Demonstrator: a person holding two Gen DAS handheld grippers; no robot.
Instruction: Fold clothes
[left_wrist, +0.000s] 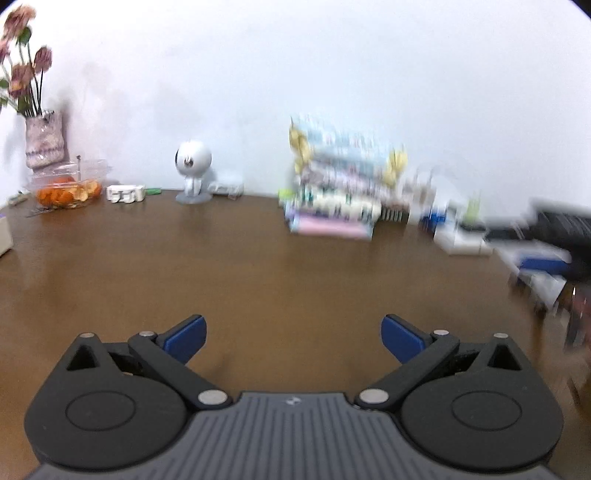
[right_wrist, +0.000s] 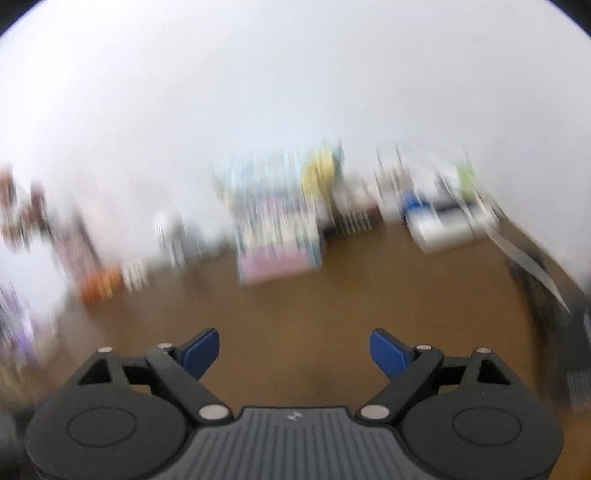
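Left gripper (left_wrist: 291, 338) is hovering above the brown desk (left_wrist: 258, 266) with its two blue pads (left_wrist: 184, 338) spread wide and nothing between them. Right gripper (right_wrist: 294, 352) is likewise hovering over the desk, jaws apart and empty; its view is heavily smeared, which suggests fast motion.

No garment is showing in either view, so the location of the clothes cannot be told, nor whether folding is ahead or finished. Judgement for good practice: bring both grippers down level, and settle the cameras before committing to any pinch, since the blur is hiding fine detail.

Count, left to right along the back of the desk in the left wrist view:
- one vase of dried flowers (left_wrist: 42, 138)
- one clear container of orange peel (left_wrist: 68, 188)
- one small white block-shaped item (left_wrist: 125, 192)
- one round white camera on a stand (left_wrist: 192, 171)
- one colourful stack of packets (left_wrist: 336, 184), number of packets unreadable
- several blurred boxes (left_wrist: 461, 240) at far right, too smeared to count

Two grippers, four pads in total.
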